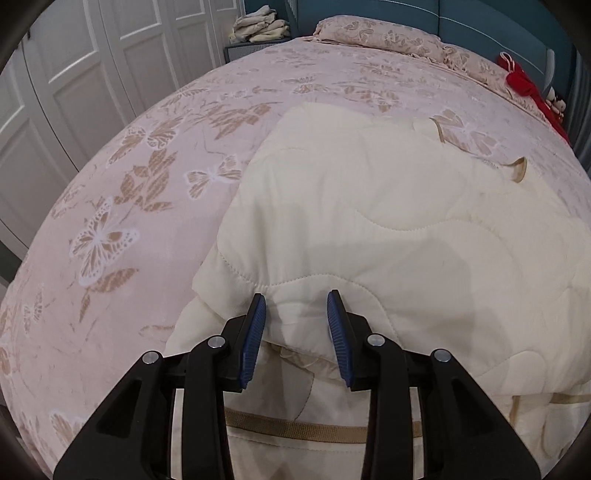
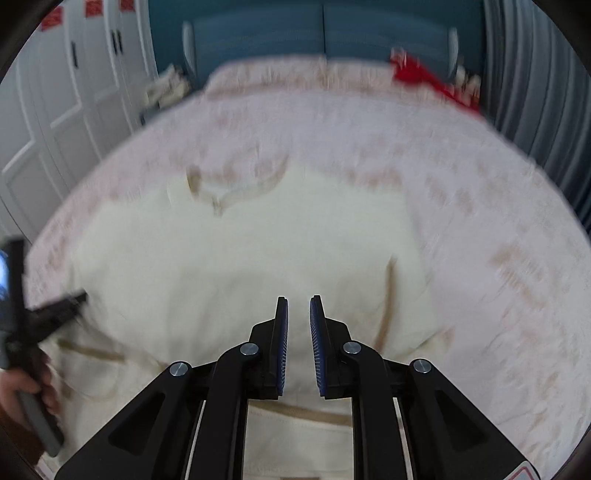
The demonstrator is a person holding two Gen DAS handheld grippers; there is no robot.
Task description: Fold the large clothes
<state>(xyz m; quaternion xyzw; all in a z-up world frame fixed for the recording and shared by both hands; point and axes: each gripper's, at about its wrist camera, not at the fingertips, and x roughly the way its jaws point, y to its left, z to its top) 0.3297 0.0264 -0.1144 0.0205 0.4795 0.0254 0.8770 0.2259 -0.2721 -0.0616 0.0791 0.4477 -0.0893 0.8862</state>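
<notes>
A large cream quilted garment (image 1: 388,229) with tan trim lies partly folded on the bed, its collar toward the pillows. It also shows, blurred, in the right wrist view (image 2: 240,266). My left gripper (image 1: 296,301) is open and empty, just above the garment's folded near-left edge. My right gripper (image 2: 298,300) is open with a narrow gap, empty, hovering over the garment's near part. The left gripper (image 2: 55,314) and the hand holding it appear at the left edge of the right wrist view.
The bed (image 1: 147,192) has a pink bedspread with butterfly print. Pillows (image 1: 388,37) lie at the head, a red item (image 1: 524,81) at the far right. White wardrobe doors (image 1: 74,74) stand to the left, with a pile of cloth (image 1: 260,26) on a stand.
</notes>
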